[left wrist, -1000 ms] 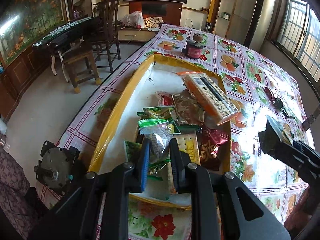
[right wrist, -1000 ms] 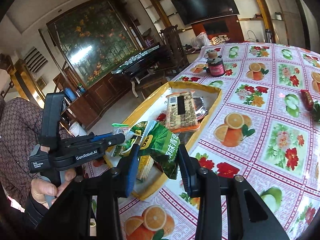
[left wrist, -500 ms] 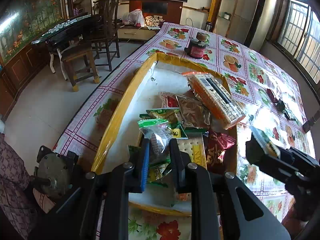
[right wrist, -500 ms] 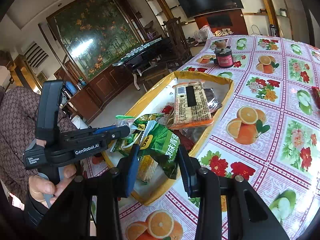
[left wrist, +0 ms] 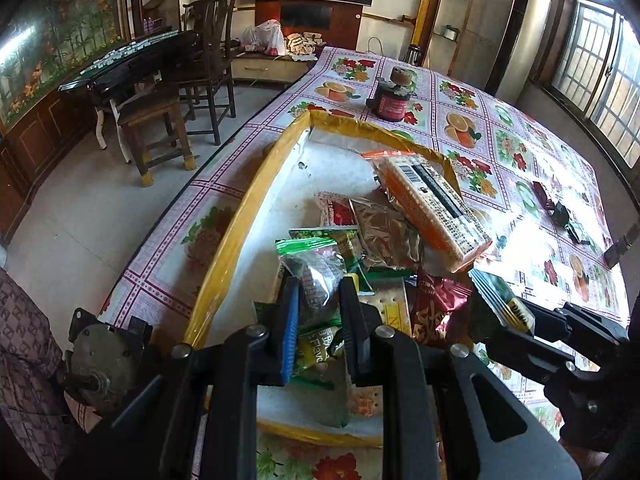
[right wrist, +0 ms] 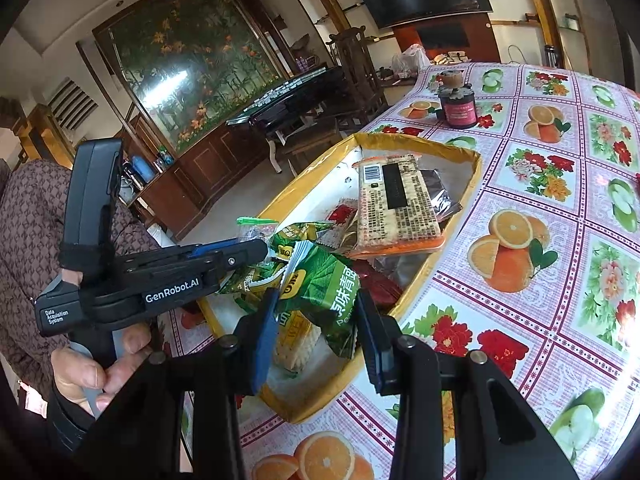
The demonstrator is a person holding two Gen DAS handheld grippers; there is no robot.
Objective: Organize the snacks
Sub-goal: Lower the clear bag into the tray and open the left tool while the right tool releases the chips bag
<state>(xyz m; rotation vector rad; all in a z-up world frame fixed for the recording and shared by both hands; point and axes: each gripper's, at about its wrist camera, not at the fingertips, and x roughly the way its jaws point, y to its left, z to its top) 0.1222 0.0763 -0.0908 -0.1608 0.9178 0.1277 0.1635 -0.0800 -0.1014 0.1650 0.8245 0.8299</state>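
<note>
A shallow white box with a yellow rim lies on the flowered tablecloth and holds several snack packets. A long orange cracker pack rests on top at the far end. My left gripper is shut on a clear packet with a green top over the near part of the box; the same left gripper shows from the side in the right wrist view. My right gripper is shut on a green pea snack bag above the box's near right corner, and this right gripper also appears in the left wrist view.
A dark jar with a red label stands beyond the box. Small dark items lie on the cloth to the right. A round metal part sits near the table's left edge. Wooden chairs and a dark table stand on the floor to the left.
The right gripper with the green bag has come closer to the box and sunk a little. The left gripper keeps its hold and has hardly moved.
</note>
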